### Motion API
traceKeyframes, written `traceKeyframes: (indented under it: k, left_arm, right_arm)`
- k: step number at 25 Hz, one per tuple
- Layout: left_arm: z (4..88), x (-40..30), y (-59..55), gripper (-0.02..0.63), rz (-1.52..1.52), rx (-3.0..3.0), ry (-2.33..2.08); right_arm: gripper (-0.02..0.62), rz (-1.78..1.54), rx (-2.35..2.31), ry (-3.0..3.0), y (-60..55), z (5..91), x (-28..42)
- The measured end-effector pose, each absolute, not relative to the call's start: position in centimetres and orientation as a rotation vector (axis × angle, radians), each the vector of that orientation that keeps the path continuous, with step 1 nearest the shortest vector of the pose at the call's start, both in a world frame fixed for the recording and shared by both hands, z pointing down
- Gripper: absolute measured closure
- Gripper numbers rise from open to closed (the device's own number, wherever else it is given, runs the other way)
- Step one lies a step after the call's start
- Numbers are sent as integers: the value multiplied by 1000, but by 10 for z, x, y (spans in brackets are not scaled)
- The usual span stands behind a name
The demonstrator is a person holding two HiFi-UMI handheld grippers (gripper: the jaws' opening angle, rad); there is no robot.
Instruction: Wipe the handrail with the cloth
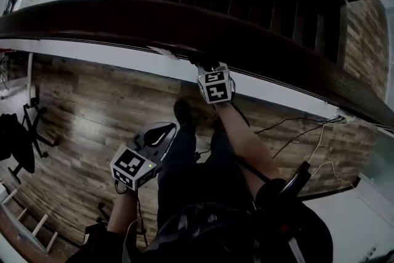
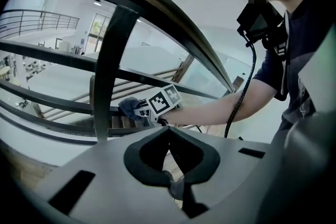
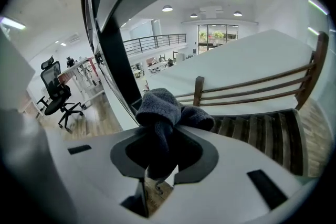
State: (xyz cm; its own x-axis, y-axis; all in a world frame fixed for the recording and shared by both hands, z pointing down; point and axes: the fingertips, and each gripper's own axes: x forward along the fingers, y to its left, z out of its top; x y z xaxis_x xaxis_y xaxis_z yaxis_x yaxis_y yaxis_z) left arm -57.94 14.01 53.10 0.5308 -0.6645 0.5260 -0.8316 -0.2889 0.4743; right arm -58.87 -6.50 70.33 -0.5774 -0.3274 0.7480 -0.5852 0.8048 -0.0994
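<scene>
— How do the jaws stand?

— The right gripper (image 3: 161, 150) has its jaws clamped on the cloth (image 3: 167, 110), a grey bunch that bulges out above them and hangs down between the pads. The left gripper (image 2: 169, 144) has its jaws together with nothing between them.

— And where is the cloth?

— At the centre of the right gripper view, just beside the dark upright post (image 3: 118, 63) on its left. In the head view the right gripper reaches up to the near edge of the handrail (image 1: 123, 24), the broad dark band across the upper half of the frame. The cloth itself is tucked out of sight there, so I cannot tell whether it touches the rail.

— The other gripper?

— Lower left of centre in the head view, well below the handrail and apart from it.

— What lies around?

— A wooden floor (image 1: 80, 108) far beneath, cables (image 1: 295, 132) trailing over it at the right, and stairs (image 3: 262, 128) at the lower right of the right gripper view. An office chair (image 3: 55, 94) stands at that view's left.
</scene>
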Motion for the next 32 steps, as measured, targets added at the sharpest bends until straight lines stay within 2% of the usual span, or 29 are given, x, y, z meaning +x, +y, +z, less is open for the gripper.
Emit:
traceKeyframes:
  k: [5,9,13,17,22,27,32]
  left_arm:
    - [540,-609,162,598,318,2009,-1213]
    - [541,-624,166,600,271,1981,-1227]
    - [540,-627,162,599,295,2021,-1186]
    - [531,-634,141,598,346,2080,-1183]
    - [517,-632,131,598,374,2138,-1164]
    - [525,-625,133,599,422,2149,-1106]
    - [514,-578,116,600,472,2232,-1016]
  right_arm:
    - [522,427,645,-2218,-58,704,-641]
    - [522,487,616,-2201,-50,693,-643]
    - [522,450,481,-2396,-9,592,-626]
    - [522,230,542,-2538,-24,511,-650]
    - [522,-2,585,-2414,-60,514,-673]
    - [528,-166,380,-2292,-60,522,-685]
    - [528,-118,427,-2234,-77,525,-625]
